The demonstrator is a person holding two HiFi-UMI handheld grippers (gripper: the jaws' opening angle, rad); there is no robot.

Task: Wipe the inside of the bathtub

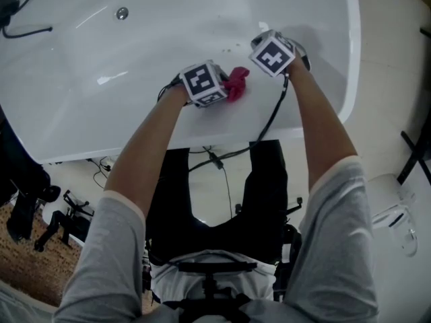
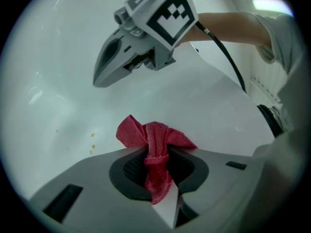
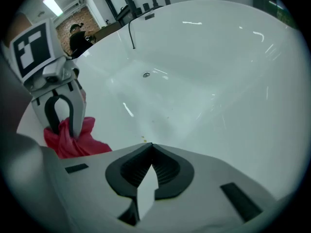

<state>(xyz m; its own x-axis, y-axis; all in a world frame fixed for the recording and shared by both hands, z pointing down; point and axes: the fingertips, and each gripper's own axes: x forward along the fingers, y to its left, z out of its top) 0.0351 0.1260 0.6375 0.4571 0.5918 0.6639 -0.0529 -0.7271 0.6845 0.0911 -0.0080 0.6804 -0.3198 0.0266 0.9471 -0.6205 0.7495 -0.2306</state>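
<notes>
Here we are over the white bathtub (image 1: 135,52), both grippers reaching in from the near rim. The left gripper (image 2: 158,154) has its jaws pinching a bunched red cloth (image 2: 155,137) tight, and a tuft of it spills out past the tips. The head view places that cloth low on the near inner wall, right beside the rim and, as far as I can judge, against the surface. The right gripper (image 3: 150,147) hovers just beside it on the right with its jaws pressed together at the tips and nothing between them, so it plays no part in the wiping at this moment. The drain (image 1: 122,13) sits well away at the far end, and the wide basin floor between lies bare. Look closely and there are a few small yellowish specks (image 2: 92,136) on the white slope just beyond the cloth. So the step in hand, by my reading, is the wipe of this near wall, with most of the tub left to cover. The next move calls for a firm press and a sweep forward over those specks, then long strokes down toward the floor. The grip on the cloth should hold tight, and the idle right gripper and its trailing cable (image 1: 273,116) should stay clear of the path.
</notes>
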